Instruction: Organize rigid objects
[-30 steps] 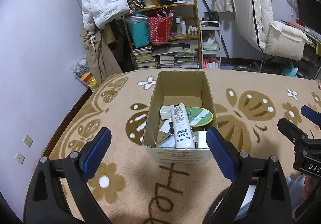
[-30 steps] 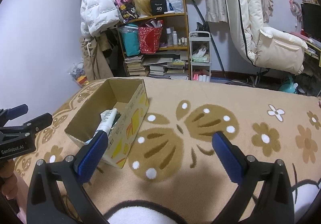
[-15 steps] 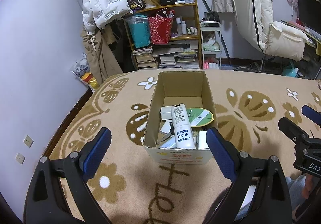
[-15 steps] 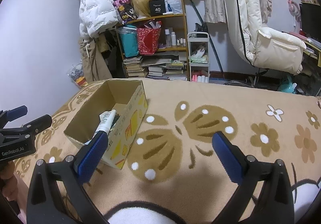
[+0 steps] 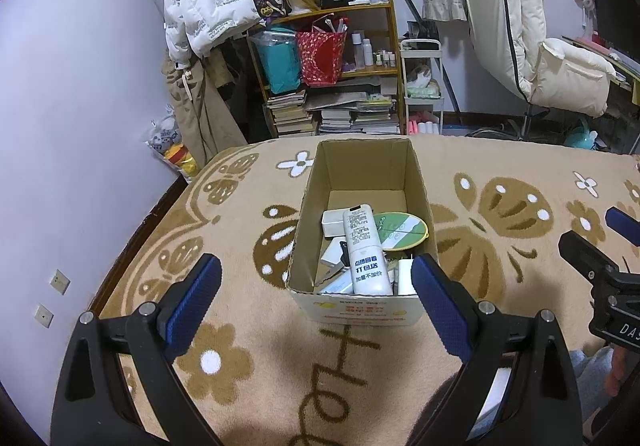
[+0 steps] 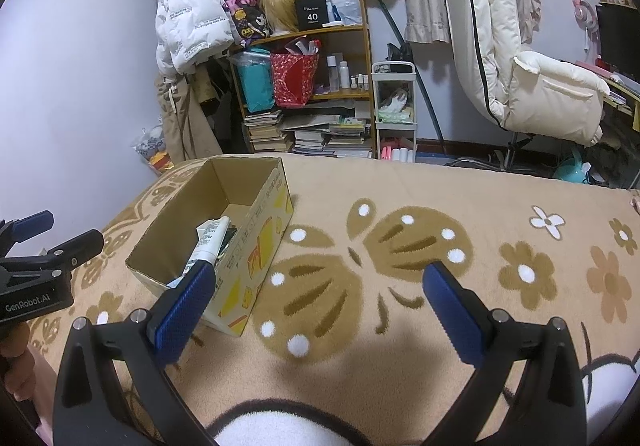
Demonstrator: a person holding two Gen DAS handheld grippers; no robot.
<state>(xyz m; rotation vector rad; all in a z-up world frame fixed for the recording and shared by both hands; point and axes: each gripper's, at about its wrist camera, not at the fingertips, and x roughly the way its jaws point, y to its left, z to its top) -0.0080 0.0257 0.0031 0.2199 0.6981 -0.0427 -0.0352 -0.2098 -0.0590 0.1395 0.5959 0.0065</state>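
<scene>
One cardboard box (image 5: pixel 362 182) on the patterned blanket (image 5: pixel 240 346), long axis running away from the left tongs (image 5: pixel 316 274). Inside, at the near end: one white tube (image 5: pixel 366 250) lying lengthwise along the box, one round green-white item (image 5: pixel 402 230), several small white boxes, exact count unclear. Left tongs wide open, empty. Right tongs (image 6: pixel 318 280) wide open, empty, over bare blanket beside the box.

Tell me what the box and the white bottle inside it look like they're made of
The box looks like corrugated cardboard: matte brown walls, raw cut rims, printed front. The white bottle seems to be plastic, with a smooth, faintly glossy surface and printed text, though the pictures alone can't confirm it.
</scene>
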